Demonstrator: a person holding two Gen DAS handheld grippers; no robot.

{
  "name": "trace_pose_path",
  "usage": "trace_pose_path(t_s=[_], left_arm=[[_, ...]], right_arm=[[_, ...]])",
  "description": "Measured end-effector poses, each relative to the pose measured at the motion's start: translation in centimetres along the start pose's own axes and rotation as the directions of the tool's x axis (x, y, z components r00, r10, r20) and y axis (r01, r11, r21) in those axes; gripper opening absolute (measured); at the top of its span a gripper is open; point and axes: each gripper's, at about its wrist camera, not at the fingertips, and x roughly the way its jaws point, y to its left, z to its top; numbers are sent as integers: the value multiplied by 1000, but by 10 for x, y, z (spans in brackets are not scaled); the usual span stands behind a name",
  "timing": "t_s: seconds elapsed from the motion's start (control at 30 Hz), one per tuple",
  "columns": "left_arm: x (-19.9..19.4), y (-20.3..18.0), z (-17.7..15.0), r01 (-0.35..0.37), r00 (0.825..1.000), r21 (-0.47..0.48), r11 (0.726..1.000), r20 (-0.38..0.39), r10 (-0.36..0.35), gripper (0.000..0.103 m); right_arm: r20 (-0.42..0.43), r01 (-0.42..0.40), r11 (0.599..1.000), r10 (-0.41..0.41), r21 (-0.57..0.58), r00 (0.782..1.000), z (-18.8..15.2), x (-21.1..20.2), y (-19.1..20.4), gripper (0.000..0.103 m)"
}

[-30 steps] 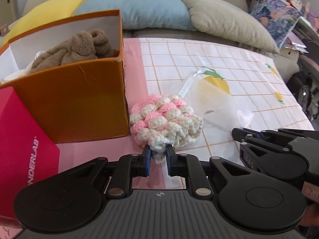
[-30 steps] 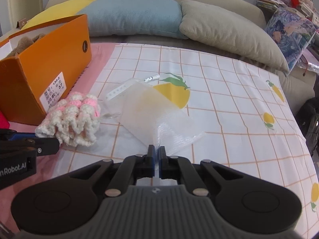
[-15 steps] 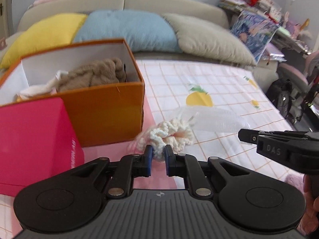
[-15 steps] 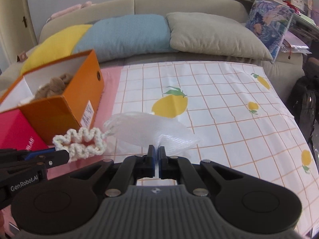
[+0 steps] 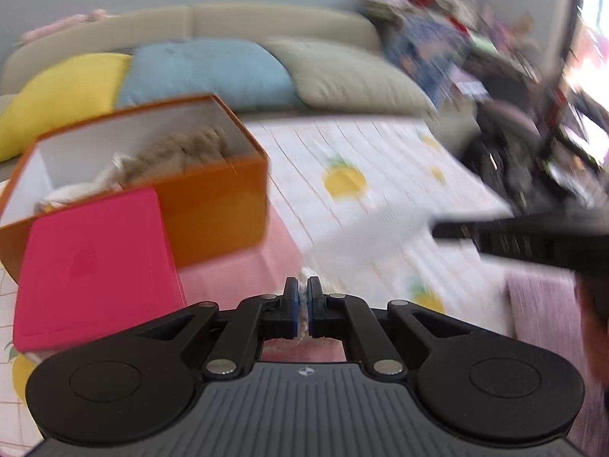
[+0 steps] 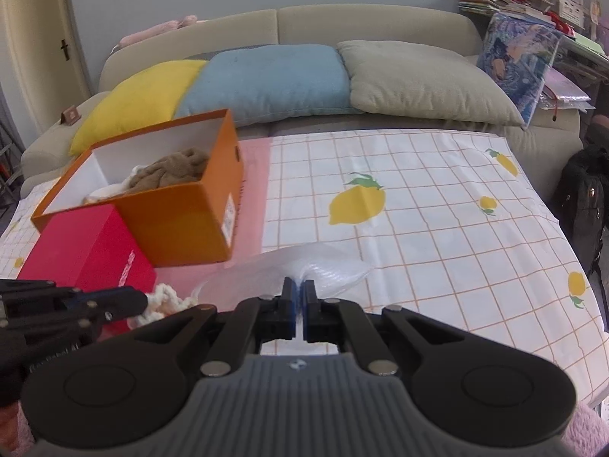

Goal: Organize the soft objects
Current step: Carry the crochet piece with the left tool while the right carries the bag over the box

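The sofa (image 6: 373, 23) spans the back of your view, carrying a yellow cushion (image 6: 137, 103), a blue cushion (image 6: 266, 80) and a grey cushion (image 6: 422, 80) side by side. In front of it lies the worktop, covered by a checked cloth (image 6: 437, 228) printed with lemons, with a pink strip along its left part. On that pink strip stands the orange box (image 6: 179, 224), open at the top; a brown soft item (image 6: 175, 169) and something pale lie inside it. The red box (image 6: 87, 251) sits just in front of the orange box, touching its near wall.

Your right tool (image 6: 299, 306) has its jaws drawn together on the near edge of the clear plastic bag (image 6: 289, 270), which hangs raised above the cloth and billows away from the pads. Your left tool (image 5: 303, 304) has just been closing; its jaws now stand narrow, pinched on the cream crocheted piece (image 5: 304, 276), of which only a small tuft shows above and between the pads in the blurred left wrist view. In the right wrist view the same crocheted piece appears as cream loops beside the tip of the left tool, just left of the bag and in front of the red box. The two tools are near each other, the left one lying to the left of the right.
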Motion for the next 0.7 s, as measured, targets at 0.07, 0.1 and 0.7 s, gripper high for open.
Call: trace_pose_path(t_s=[0.07, 0.1, 0.7], left_arm=[[-4, 0, -11, 17, 999, 9, 1000, -32, -17, 5], [-5, 1, -16, 23, 998, 12, 1000, -52, -22, 6], [43, -18, -55, -27, 967, 164, 986, -244, 67, 86]], right_arm=[[-31, 7, 1000, -8, -25, 999, -7, 0, 8, 0], [-50, 11, 999, -13, -35, 999, -11, 1, 11, 0], [-244, 19, 997, 2, 81, 970, -44, 25, 1, 0]])
